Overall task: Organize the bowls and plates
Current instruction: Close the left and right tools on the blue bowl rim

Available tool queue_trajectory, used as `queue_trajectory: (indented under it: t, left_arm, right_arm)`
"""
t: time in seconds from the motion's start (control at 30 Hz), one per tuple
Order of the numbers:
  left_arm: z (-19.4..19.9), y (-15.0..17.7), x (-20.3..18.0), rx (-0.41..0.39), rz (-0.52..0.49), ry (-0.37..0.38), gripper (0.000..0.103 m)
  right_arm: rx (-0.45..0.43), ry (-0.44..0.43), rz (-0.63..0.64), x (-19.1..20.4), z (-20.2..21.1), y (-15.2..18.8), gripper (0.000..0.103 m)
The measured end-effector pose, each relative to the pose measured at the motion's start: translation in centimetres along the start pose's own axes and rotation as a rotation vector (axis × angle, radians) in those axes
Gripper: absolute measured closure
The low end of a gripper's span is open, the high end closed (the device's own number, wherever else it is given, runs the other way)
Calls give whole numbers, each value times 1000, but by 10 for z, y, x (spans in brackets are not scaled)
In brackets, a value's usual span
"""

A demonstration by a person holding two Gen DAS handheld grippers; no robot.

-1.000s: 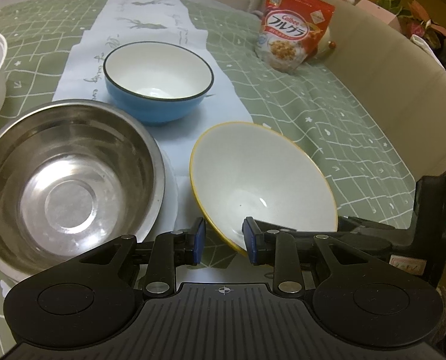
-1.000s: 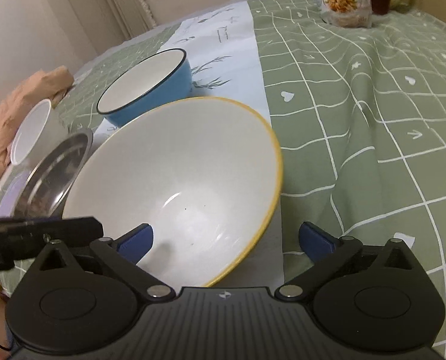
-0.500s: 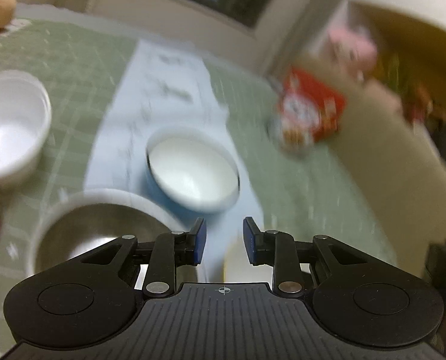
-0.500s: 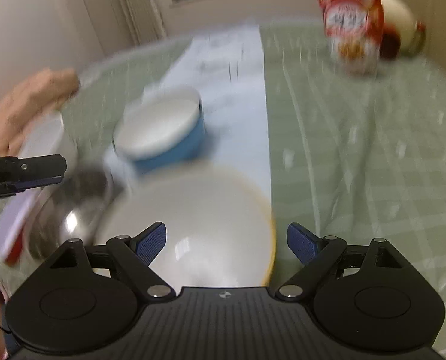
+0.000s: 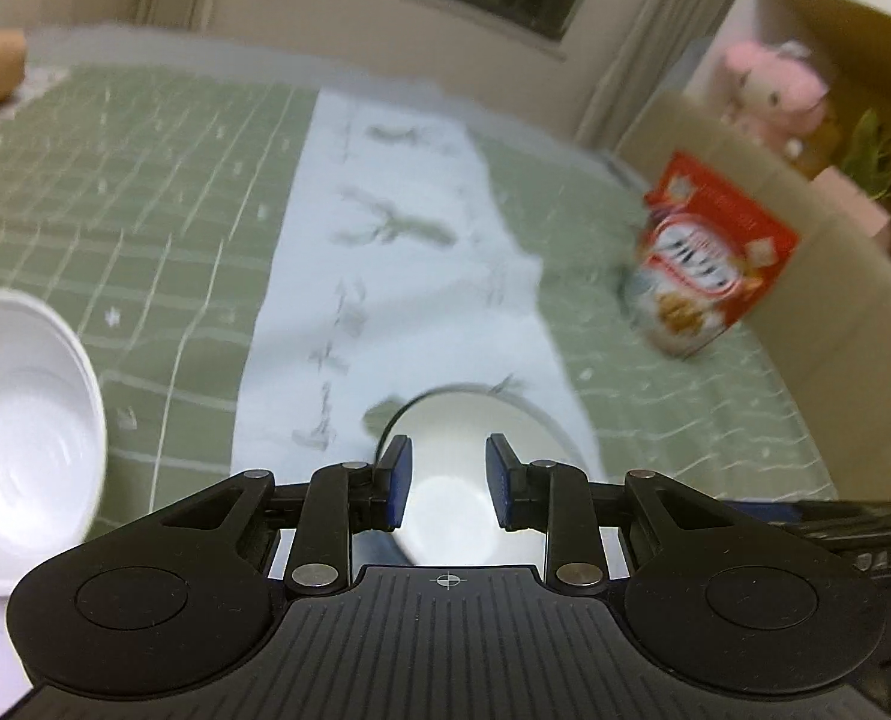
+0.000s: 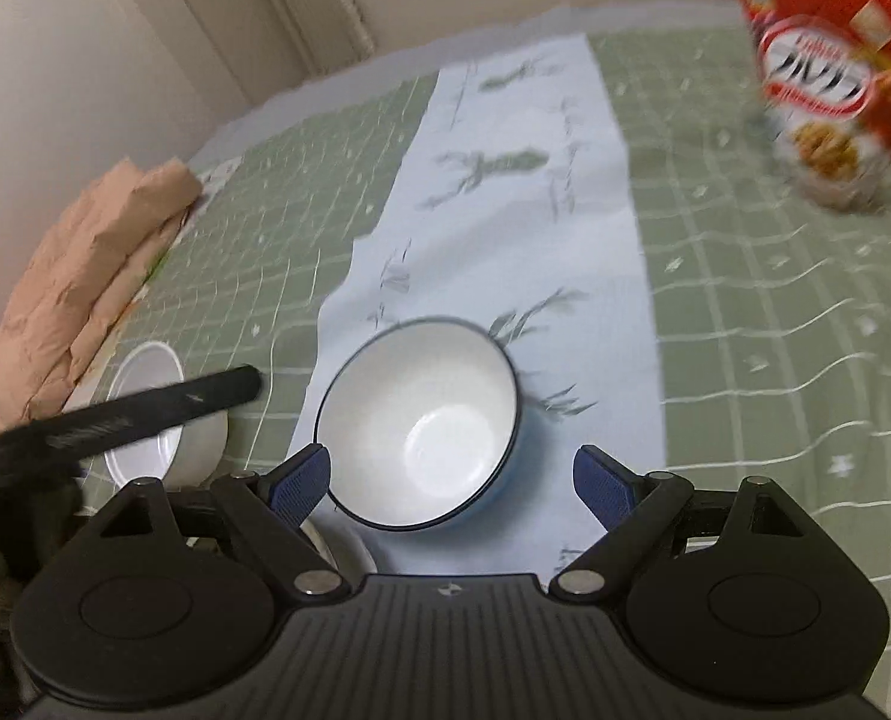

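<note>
Sitting on the pale runner (image 6: 523, 228), the blue bowl (image 6: 421, 420) is framed just ahead of the right gripper (image 6: 451, 477), whose jaws are spread wide and empty. The left gripper (image 5: 443, 483) is parted narrowly, gripping nothing, above the same bowl. A white bowl (image 5: 19, 444) is seen to its left.

Blue bowl (image 6: 421, 426); green grid-patterned tablecloth (image 6: 775, 312)

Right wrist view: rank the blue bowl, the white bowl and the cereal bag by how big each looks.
1. Blue bowl, the largest here, though it sits nearest the camera.
2. and 3. Cereal bag and white bowl: too close to rank. The bag is cut by the frame edge, the bowl partly hidden behind a black bar.
</note>
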State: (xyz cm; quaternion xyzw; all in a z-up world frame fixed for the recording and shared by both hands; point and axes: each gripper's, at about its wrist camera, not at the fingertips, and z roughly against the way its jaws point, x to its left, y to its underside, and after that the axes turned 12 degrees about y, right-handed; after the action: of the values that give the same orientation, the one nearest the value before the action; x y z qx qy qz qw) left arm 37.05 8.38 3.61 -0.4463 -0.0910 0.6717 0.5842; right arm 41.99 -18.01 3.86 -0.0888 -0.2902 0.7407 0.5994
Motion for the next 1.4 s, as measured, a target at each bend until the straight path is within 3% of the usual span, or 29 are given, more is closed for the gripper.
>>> queue_trajectory:
  t: [0.13, 0.3, 0.37, 0.53, 0.7, 0.87, 1.13, 1.3, 1.4]
  left_arm:
    - [-21, -1, 16, 50, -11, -38, 73]
    - [-37, -2, 30, 86, -13, -47, 73]
    - [-45, -1, 35, 99, -13, -57, 73]
    - [-62, 3, 42, 140, -1, -64, 73]
    - [-76, 8, 45, 179, 34, -16, 72]
    - [-79, 10, 32, 200, 13, -47, 72]
    - [-106, 18, 31, 259, 105, 61, 72]
    - [-128, 27, 43, 285, 158, 80, 76]
    - [-122, 26, 35, 284, 153, 59, 75]
  right_arm:
    - [50, 32, -1, -4, -26, -7, 14]
    - [0, 187, 27, -3, -53, -9, 14]
    - [3, 203, 35, -1, -66, -8, 15]
    - [13, 293, 95, 21, -99, -2, 34]
    - [66, 196, 97, 31, -114, 2, 45]
    - [121, 85, 25, 13, -112, -2, 49]
    - [123, 18, -78, -35, -99, -2, 54]
    - [244, -65, -204, -49, -133, -1, 61]
    - [229, -52, -210, -46, -135, 0, 61]
